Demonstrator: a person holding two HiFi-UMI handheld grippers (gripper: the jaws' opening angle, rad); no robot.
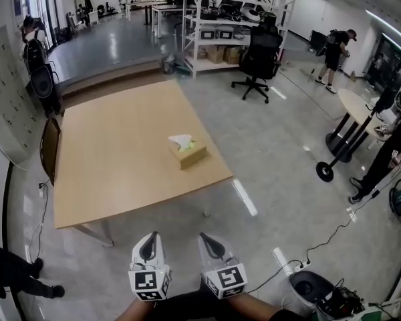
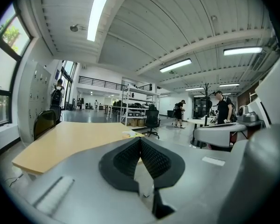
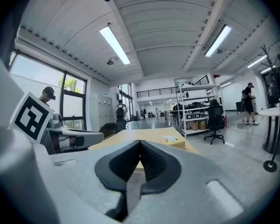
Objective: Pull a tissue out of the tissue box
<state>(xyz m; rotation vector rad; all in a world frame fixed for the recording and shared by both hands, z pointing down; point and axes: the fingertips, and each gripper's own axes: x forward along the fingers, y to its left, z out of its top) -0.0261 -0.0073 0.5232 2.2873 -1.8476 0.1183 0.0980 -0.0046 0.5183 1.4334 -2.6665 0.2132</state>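
A tan tissue box [image 1: 188,152] with a white tissue [image 1: 182,140] sticking up from its top sits on the right part of the wooden table [image 1: 113,159]. It shows small in the left gripper view as the tissue box [image 2: 132,134] and in the right gripper view as the tissue box [image 3: 173,141]. My left gripper [image 1: 148,241] and right gripper [image 1: 211,240] hang side by side in front of the table's near edge, well short of the box. Both are shut with nothing between the jaws: left gripper [image 2: 140,141], right gripper [image 3: 140,144].
A dark chair [image 1: 49,147] stands at the table's left edge. A black office chair [image 1: 259,57] and metal shelves [image 1: 220,25] stand beyond the table. A round table with a black base [image 1: 351,122] and people are at the right. Cables and a bin [image 1: 309,287] lie on the floor at the lower right.
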